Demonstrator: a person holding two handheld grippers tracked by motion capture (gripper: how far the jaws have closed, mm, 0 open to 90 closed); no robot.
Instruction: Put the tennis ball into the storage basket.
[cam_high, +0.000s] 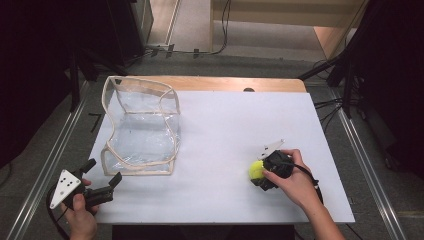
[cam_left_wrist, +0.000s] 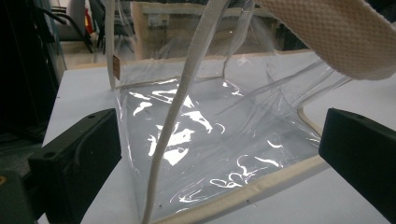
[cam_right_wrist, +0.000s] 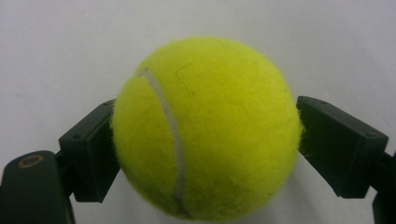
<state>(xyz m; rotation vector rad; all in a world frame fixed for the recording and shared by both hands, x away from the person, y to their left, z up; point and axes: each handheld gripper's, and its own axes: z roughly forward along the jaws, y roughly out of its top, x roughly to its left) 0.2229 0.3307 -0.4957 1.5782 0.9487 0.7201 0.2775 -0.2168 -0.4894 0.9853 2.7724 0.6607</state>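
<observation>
A yellow tennis ball (cam_high: 256, 170) rests low over the white table (cam_high: 225, 115) at the right, and my right gripper (cam_high: 264, 174) is shut on it. In the right gripper view both black jaws press the sides of the ball (cam_right_wrist: 205, 130). A clear plastic bag (cam_high: 142, 130) with cream trim stands open at the left of the table. My left gripper (cam_high: 105, 171) is at the table's front left, just short of the bag's near corner, with its jaws wide open. In the left gripper view the bag (cam_left_wrist: 219, 135) lies straight ahead between the jaws, untouched.
A cream strap (cam_left_wrist: 180, 107) of the bag hangs down in front of the left gripper, and a wider strap (cam_left_wrist: 336, 37) crosses the upper right. Metal rails (cam_high: 65, 135) run along both sides of the table. Cables and dark stands (cam_high: 345, 75) sit beyond the far edge.
</observation>
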